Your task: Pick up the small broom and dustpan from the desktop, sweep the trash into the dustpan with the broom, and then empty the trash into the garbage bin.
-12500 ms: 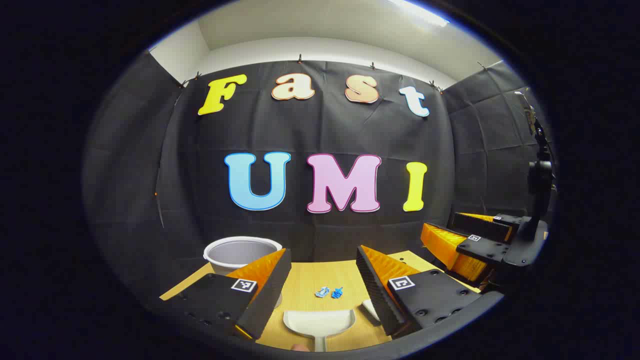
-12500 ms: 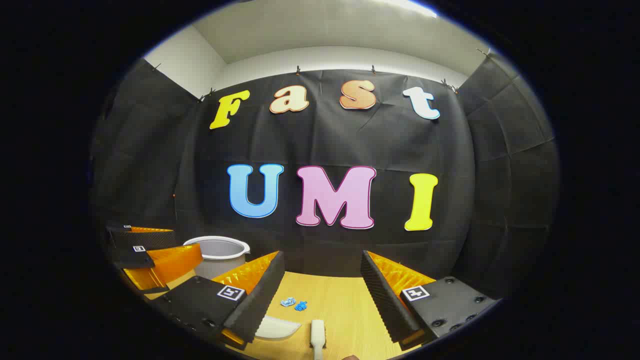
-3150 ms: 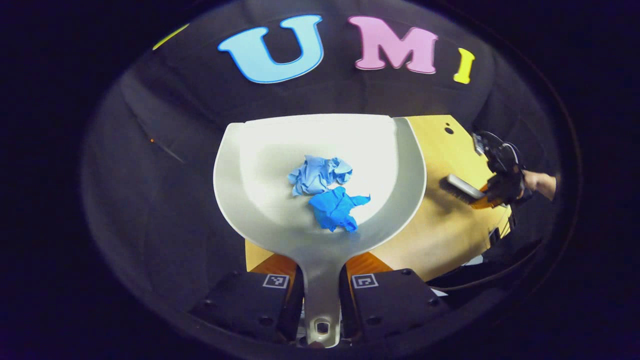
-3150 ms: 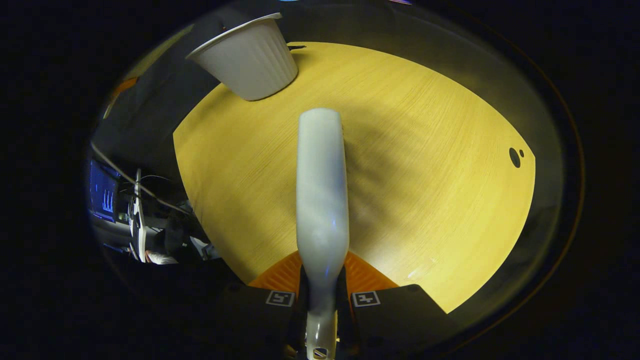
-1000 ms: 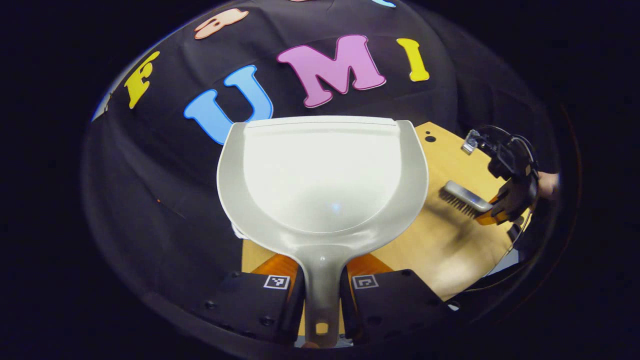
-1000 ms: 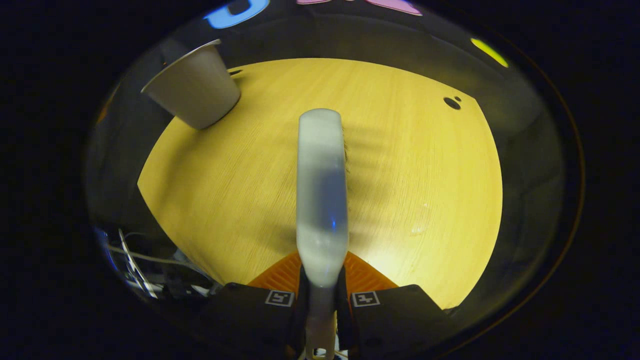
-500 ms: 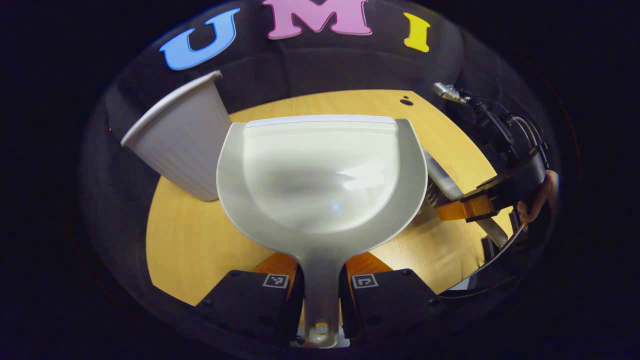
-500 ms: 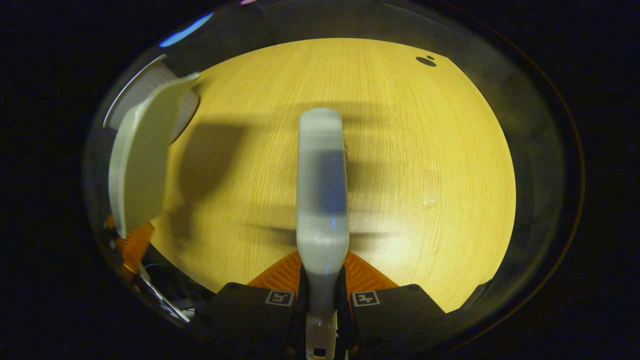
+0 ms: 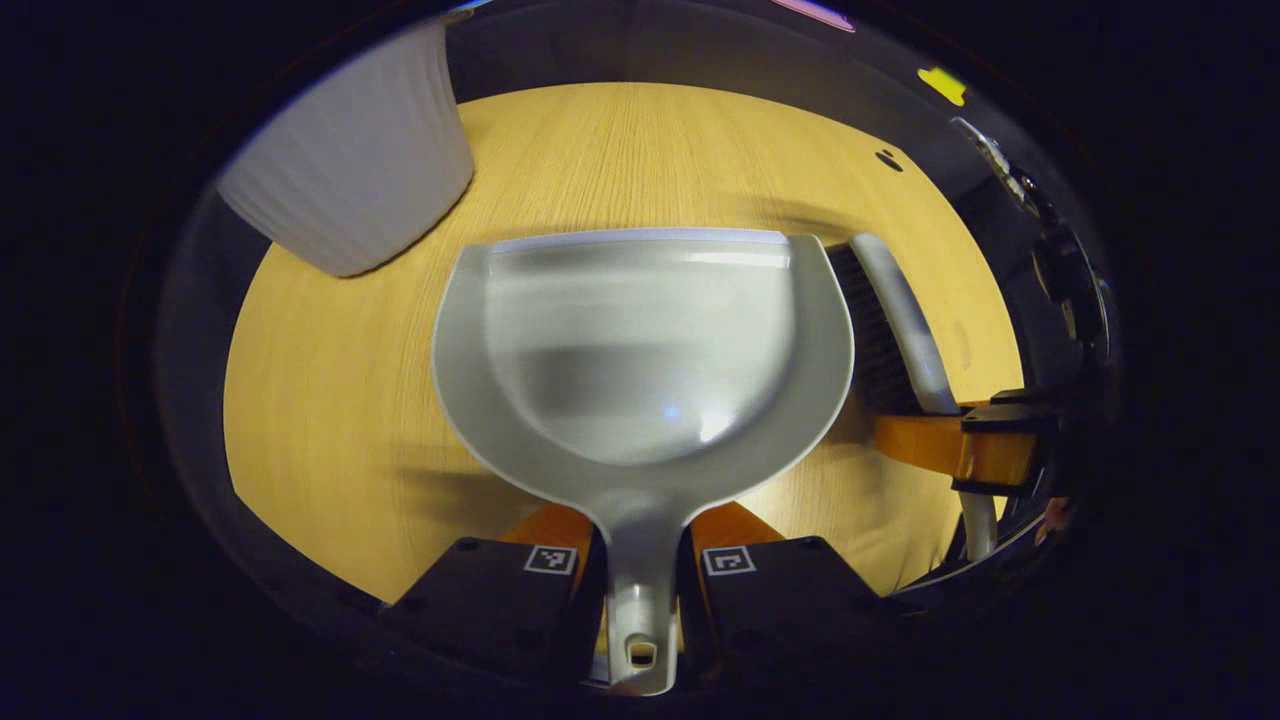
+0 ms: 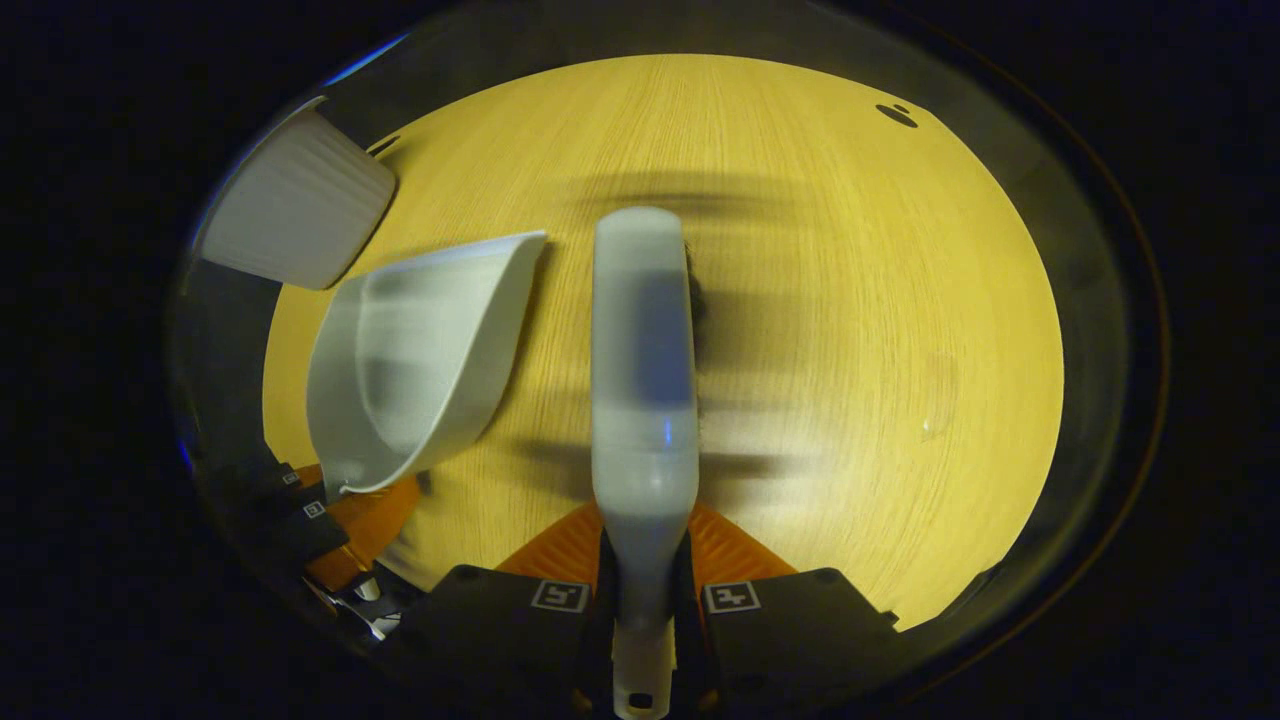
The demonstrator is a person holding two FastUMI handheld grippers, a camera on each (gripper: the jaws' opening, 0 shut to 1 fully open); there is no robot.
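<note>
The table [image 9: 330,400] of pale wood is seen from above in both views, lit warmly in the middle and dim toward its edge. A small dark hole [image 9: 888,158] is seen near its far right corner in the left gripper view.

The bin [image 9: 350,190], white and ribbed, stands at the far left of the table in the left gripper view; its side wall is seen, but not its inside. In the right gripper view the bin [image 10: 295,215] is at the upper left, beyond the pan.

The dustpan [image 9: 640,340] is held out over the table, its tray bare and its open lip pointed away. Its handle is clamped between the two fingers of the left tongs [image 9: 640,560], which are closed on it. From the right gripper view the dustpan [image 10: 420,360] is seen edge-on and tilted at the left, near the broom, with the left tongs [image 10: 330,520] below it.

The broom [image 10: 645,380] is seen from its white back, stretched straight forward above the table, dark bristles showing along its right edge. Its handle is gripped between the fingers of the right tongs [image 10: 645,590], closed on it. In the left gripper view the broom [image 9: 900,320] lies just beside the pan's right rim, bristles toward the pan, held by the right tongs [image 9: 960,450] at the right edge.
</note>
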